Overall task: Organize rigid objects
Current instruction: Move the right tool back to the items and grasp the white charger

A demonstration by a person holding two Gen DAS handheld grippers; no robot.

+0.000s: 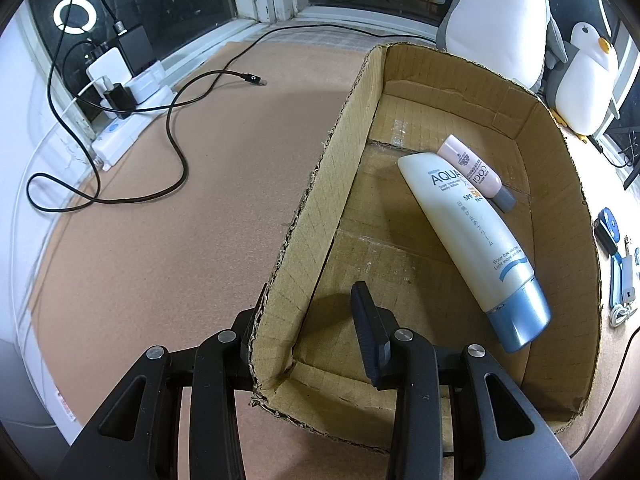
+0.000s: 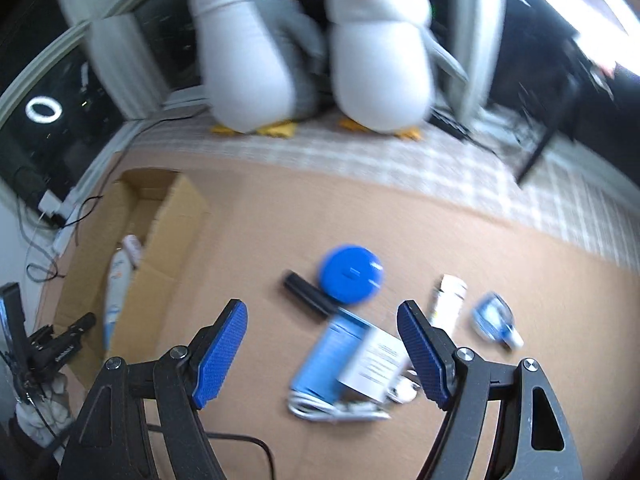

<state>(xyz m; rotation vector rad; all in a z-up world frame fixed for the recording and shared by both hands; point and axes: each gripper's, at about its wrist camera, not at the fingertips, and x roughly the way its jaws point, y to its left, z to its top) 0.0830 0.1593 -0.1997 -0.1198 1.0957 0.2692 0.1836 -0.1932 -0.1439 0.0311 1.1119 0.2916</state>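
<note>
An open cardboard box (image 1: 344,128) sits on the cork mat. Inside lie a large white sunscreen tube with a blue cap (image 1: 464,236) and a small pink tube (image 1: 476,168). My left gripper (image 1: 308,332) is open and straddles the box's near left wall, one finger (image 1: 370,332) inside, the other outside. In the right wrist view, blurred, my right gripper (image 2: 324,352) is open above a blue and white box (image 2: 352,356). Beyond it lie a blue round disc (image 2: 350,274), a black stick (image 2: 308,294), a white tube (image 2: 446,300) and a small blue device (image 2: 494,316). The cardboard box also shows in the right wrist view (image 2: 160,248).
A black cable (image 1: 176,152) loops across the mat to chargers and a power strip (image 1: 120,92) by the window. Two plush penguins (image 2: 312,48) stand on a checked cloth at the back. A white cable (image 2: 320,406) lies by the blue box.
</note>
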